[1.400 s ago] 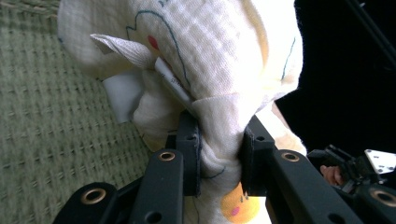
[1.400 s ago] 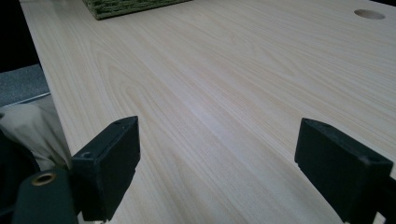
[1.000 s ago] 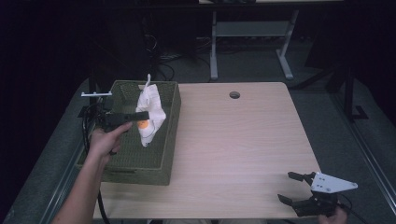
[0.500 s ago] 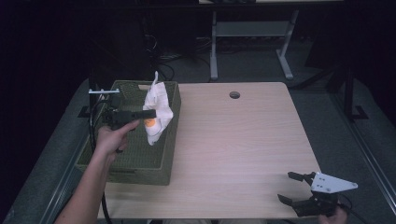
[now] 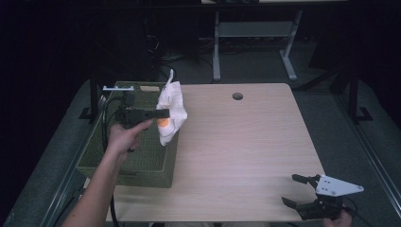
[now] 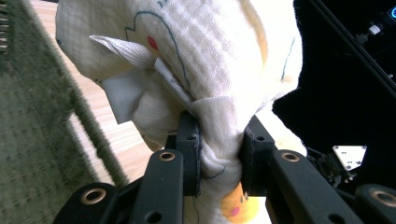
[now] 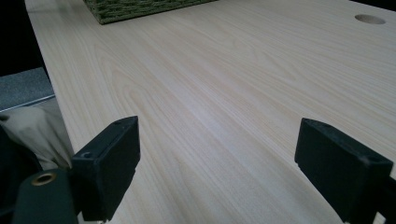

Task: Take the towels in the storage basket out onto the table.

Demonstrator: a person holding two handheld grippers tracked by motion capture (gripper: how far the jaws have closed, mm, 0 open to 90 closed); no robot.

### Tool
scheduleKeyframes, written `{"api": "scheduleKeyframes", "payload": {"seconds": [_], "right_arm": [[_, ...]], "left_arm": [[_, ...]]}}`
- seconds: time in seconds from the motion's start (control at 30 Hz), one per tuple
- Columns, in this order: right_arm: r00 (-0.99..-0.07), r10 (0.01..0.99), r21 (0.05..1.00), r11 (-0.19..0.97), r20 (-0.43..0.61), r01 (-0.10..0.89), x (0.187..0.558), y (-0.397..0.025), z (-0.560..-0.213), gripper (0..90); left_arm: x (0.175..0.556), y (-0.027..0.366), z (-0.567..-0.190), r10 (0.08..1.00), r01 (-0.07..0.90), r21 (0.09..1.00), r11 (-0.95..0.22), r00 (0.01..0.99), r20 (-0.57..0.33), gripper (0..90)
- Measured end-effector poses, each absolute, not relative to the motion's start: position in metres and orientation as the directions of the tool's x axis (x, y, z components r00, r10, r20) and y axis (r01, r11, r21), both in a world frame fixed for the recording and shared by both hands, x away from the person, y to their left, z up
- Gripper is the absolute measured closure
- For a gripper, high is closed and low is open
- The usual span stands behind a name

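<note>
While the left gripper [image 6: 219, 154] pinches just one bunched fold of the cloth [image 5: 171, 111] above the basket [image 5: 142, 163], at the table's [image 5: 246, 142] left edge, we risk slippage. Our right gripper [image 5: 302, 194] idles spread wide at the near right corner.

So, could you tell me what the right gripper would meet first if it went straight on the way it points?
Probably nothing soon: the open right gripper faces bare table; the basket lies far ahead, slightly left of its line, though depth is unclear.
</note>
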State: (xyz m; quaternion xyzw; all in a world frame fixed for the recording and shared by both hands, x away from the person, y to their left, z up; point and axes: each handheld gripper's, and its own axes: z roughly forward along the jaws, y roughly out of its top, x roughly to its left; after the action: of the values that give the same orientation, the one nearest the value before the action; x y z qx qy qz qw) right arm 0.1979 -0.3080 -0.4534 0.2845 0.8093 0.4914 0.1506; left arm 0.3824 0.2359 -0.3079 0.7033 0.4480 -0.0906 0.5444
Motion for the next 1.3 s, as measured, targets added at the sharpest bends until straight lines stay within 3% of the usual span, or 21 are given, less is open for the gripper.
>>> {"api": "scheduleKeyframes", "payload": {"seconds": [1.3], "right_arm": [[-0.8, 0.599, 0.892, 0.342, 0.036, 0.296, 0.199, -0.308, -0.453, 13.8]], "left_arm": [[0.402, 0.128, -0.33, 0.473, 0.737, 0.654, -0.172, 0.644, -0.601, 73.5]]}}
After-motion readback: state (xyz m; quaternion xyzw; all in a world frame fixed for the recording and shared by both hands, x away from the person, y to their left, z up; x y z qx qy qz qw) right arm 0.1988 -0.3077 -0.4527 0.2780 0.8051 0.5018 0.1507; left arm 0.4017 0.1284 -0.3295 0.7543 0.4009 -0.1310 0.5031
